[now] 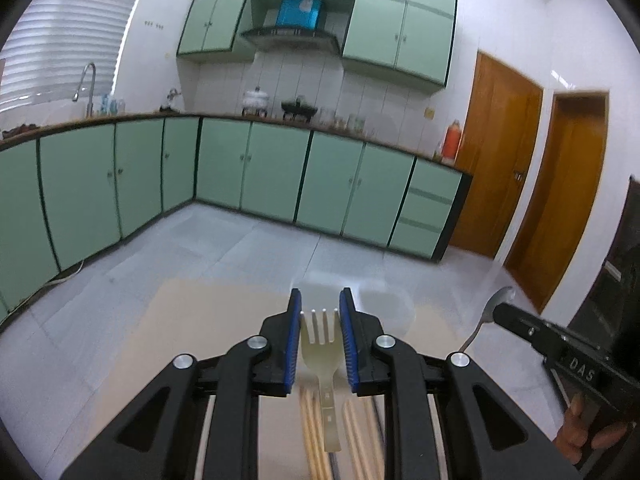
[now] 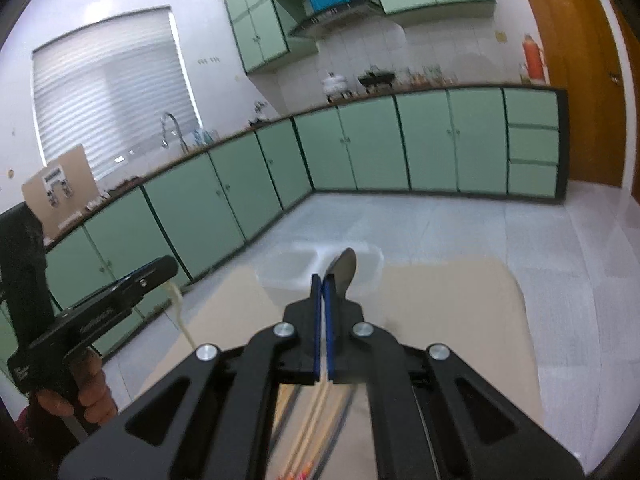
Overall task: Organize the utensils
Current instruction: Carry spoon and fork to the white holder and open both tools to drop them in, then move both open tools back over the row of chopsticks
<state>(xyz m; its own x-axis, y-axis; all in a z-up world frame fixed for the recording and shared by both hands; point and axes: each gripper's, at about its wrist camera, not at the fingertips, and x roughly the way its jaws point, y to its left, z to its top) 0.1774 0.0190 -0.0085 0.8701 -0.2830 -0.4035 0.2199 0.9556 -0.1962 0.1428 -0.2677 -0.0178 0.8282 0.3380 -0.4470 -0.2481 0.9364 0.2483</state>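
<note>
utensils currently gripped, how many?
2. A pale fork sits between the left gripper fingers; a metal spoon is clamped in the right gripper. Blurred chopstick-like sticks lie ungripped below.

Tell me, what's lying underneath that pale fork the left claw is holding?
Below the fork, held in the left gripper, pale wooden sticks, probably chopsticks, lie on the beige tabletop. They are blurred, and the gripper's black arms cover their ends, so their number stays unclear.
</note>
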